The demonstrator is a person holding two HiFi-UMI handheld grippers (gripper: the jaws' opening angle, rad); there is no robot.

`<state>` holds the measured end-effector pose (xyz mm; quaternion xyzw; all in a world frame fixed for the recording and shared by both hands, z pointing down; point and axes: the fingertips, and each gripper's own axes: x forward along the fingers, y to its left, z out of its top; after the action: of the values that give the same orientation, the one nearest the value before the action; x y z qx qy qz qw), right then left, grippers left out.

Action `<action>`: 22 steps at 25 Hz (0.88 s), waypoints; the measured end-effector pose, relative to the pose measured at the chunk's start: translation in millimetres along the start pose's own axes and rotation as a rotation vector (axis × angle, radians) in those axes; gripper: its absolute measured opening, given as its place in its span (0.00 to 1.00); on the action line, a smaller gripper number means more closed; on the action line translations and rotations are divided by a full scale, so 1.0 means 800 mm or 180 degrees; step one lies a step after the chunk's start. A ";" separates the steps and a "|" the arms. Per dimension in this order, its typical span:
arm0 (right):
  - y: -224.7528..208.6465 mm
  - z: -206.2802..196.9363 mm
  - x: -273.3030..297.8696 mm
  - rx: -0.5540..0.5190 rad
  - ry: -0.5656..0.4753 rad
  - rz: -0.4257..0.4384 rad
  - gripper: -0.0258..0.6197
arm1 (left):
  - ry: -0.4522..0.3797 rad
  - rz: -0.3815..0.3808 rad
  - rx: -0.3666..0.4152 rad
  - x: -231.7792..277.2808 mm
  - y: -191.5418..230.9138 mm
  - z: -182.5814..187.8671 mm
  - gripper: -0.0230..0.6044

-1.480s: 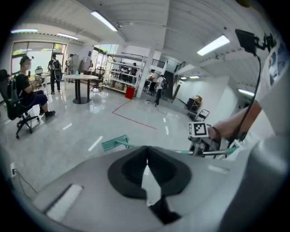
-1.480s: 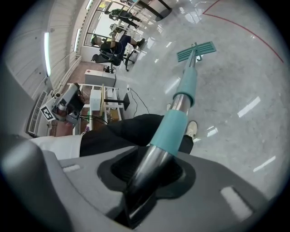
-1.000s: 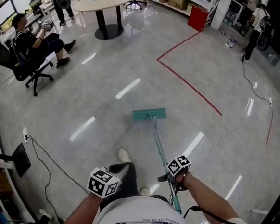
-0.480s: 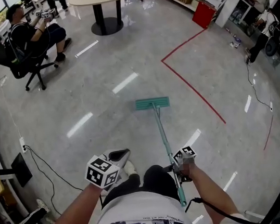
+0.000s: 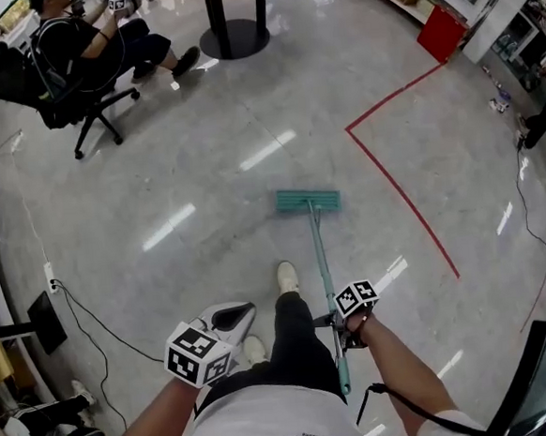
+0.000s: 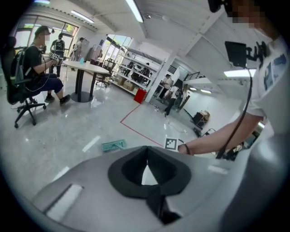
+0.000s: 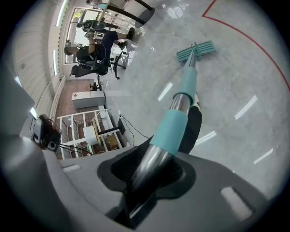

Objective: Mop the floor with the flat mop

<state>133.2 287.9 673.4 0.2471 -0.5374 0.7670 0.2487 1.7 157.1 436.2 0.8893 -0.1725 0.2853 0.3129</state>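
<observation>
The flat mop lies with its teal head (image 5: 307,200) flat on the grey floor ahead of me. Its thin handle (image 5: 320,256) runs back to my right gripper (image 5: 342,326), which is shut on it near the top end. In the right gripper view the metal and teal handle (image 7: 181,97) passes between the jaws and leads to the mop head (image 7: 195,50). My left gripper (image 5: 226,317) hangs to the left of the handle, apart from it, shut and holding nothing. From the left gripper view the mop head (image 6: 113,145) shows on the floor beyond the closed jaws.
A person sits in a black office chair (image 5: 73,68) at the far left, near a round table's base (image 5: 235,38). A red tape line (image 5: 402,188) crosses the floor to the right, and a red box (image 5: 442,33) stands beyond it. A cable (image 5: 93,321) trails at the left. My shoe (image 5: 287,277) is beside the handle.
I have walked forward with the mop pushed ahead over the floor; one leg now steps out beside the handle. Both grippers keep their hold and spacing.
</observation>
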 end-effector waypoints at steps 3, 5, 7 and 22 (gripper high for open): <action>-0.022 0.052 -0.016 -0.0001 0.0174 -0.0029 0.22 | 0.0061 0.0047 -0.0131 0.034 0.009 0.044 0.04; -0.030 0.069 -0.022 -0.0030 0.0288 -0.0075 0.22 | 0.0108 0.0055 -0.0163 0.056 0.015 0.065 0.04; -0.033 0.070 -0.027 -0.0044 0.0334 -0.0089 0.22 | 0.0122 0.0091 -0.0176 0.075 0.024 0.085 0.04; -0.075 0.123 -0.097 -0.0087 0.0421 -0.0150 0.19 | 0.0354 -0.0051 -0.0141 0.194 0.030 0.192 0.04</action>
<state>241.6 203.8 694.9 0.2050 -0.5243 0.7682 0.3051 172.0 18.7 444.5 0.8663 -0.1540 0.3279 0.3439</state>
